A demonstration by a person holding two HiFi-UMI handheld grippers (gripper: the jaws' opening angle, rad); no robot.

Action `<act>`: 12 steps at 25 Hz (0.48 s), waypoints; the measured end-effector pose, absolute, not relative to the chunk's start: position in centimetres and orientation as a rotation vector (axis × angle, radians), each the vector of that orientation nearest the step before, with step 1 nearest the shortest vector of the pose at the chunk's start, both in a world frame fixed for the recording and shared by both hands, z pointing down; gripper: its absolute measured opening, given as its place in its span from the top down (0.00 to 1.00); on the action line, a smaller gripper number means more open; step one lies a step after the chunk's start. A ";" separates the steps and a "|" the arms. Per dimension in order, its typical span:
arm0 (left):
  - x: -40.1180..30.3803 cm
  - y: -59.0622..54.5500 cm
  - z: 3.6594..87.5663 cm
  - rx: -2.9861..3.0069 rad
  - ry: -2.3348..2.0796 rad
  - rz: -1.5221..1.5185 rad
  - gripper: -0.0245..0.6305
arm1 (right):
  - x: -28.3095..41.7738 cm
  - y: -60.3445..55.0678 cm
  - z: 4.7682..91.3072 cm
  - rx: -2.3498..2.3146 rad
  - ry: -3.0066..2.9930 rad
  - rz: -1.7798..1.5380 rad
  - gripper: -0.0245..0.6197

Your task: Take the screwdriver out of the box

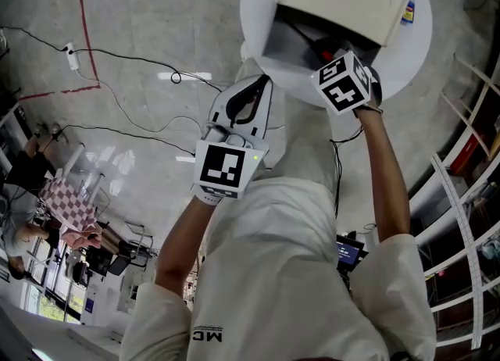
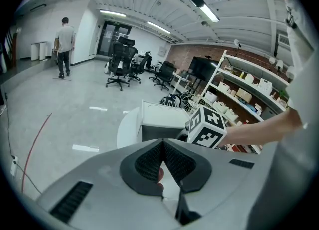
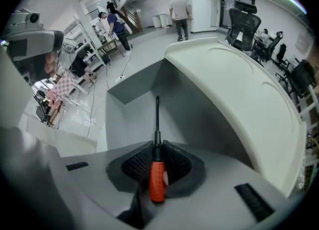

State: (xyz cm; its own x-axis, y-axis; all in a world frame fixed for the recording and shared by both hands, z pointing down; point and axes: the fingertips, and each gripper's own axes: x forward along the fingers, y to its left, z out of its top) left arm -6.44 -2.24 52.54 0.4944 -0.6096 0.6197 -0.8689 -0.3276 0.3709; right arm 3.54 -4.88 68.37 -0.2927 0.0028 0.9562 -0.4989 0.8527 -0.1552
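Right tongs are clenched on the screwdriver: the orange handle is pinched between the pads and the dark shaft points ahead into the grey inside of the box, under its cream lid. By my read the grasp is made and the lift-out is the step in hand, since the tool is not yet clear of the box. Next I'd draw straight back along the shaft's line, keeping the tip off the wall and off the lid. Left tongs are closed on nothing, short of the white round table and apart from the box. I can't tell whether the tip touches the box's inner wall or hangs free. From the head view the right marker cube sits over the box mouth and covers the grasp. Whatever else lies inside is lost in shadow.
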 end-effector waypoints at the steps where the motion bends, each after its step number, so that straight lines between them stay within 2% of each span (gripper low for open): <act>1: -6.4 -2.2 52.6 2.057 -1.212 0.489 0.95 | 3.5 -4.8 68.4 0.366 -1.811 0.508 0.78; 12: -6.1 -2.7 51.8 2.078 -1.219 0.490 0.95 | 4.1 -5.2 66.1 0.440 -1.892 0.469 0.79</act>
State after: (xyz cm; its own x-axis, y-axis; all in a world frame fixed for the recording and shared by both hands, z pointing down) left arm -6.15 -2.71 51.75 0.4929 -0.6186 0.6119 -0.8700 -0.3393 0.3578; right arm 4.11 -5.21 66.11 -0.3459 -0.0816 0.9347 -0.5086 0.8534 -0.1137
